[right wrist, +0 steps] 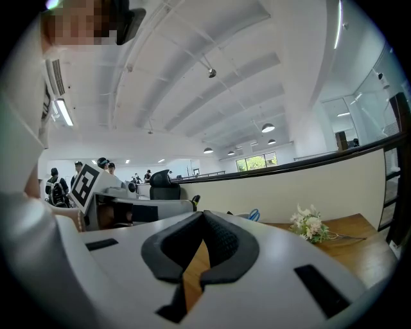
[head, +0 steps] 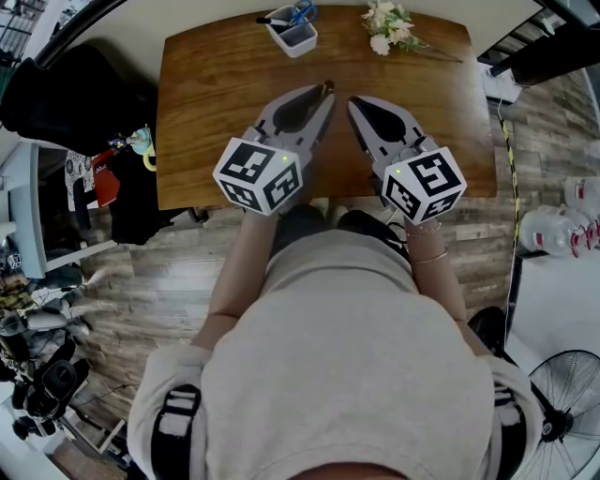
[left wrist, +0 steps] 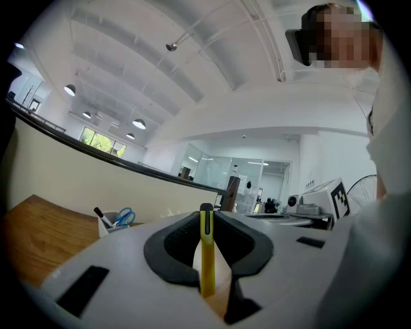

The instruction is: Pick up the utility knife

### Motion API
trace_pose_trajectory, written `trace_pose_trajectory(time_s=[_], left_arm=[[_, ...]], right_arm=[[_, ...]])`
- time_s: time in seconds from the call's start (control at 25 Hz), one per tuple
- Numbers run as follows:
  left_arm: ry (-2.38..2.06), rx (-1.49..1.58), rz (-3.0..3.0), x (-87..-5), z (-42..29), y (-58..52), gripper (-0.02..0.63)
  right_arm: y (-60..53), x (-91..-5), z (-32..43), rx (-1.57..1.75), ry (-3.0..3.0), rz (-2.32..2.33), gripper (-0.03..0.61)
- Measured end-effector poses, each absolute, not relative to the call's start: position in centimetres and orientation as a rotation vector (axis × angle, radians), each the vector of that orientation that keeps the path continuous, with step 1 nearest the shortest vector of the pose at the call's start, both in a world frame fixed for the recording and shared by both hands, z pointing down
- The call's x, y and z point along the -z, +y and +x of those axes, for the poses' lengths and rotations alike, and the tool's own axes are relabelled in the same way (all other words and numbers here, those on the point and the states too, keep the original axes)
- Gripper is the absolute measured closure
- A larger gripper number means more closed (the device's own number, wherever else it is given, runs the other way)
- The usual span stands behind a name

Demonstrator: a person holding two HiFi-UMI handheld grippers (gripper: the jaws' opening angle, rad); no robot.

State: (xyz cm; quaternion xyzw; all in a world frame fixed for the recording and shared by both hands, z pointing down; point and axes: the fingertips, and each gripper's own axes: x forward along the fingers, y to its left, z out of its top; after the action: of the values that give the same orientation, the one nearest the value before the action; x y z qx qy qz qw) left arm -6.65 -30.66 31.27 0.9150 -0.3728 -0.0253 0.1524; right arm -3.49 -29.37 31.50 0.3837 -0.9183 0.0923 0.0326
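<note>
A yellow utility knife with a black end stands clamped between the pads of the left hand-held gripper, held over the middle of the wooden tabletop. In the left gripper view the knife runs straight up the gap between the two dark pads, black end uppermost, with both jaws pressed in on its sides. From the head view only a dark tip of it shows at the gripper's nose.

Just beside it, the right hand-held gripper is closed on nothing: in the right gripper view its pad tips meet, and only the brown wood shows through the slot beneath them. The two grippers point toward the far edge of the tabletop, their noses near each other but apart.

At the far edge, left of centre, sits a small white container holding blue-handled scissors and a black pen. A bunch of pale flowers lies toward the far right corner. The person stands at the near edge, on a wood-plank floor.
</note>
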Motion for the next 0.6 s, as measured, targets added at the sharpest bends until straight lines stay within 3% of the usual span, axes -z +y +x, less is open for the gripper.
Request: trace_pose_trajectory(time_s=[0.6], left_arm=[[-1.032,0.086,2.623,-31.31,-6.21,-30.54,0.535]], right_arm=[[-29.37,-31.13,-2.95,-0.269,-2.838,1.207,0.569]])
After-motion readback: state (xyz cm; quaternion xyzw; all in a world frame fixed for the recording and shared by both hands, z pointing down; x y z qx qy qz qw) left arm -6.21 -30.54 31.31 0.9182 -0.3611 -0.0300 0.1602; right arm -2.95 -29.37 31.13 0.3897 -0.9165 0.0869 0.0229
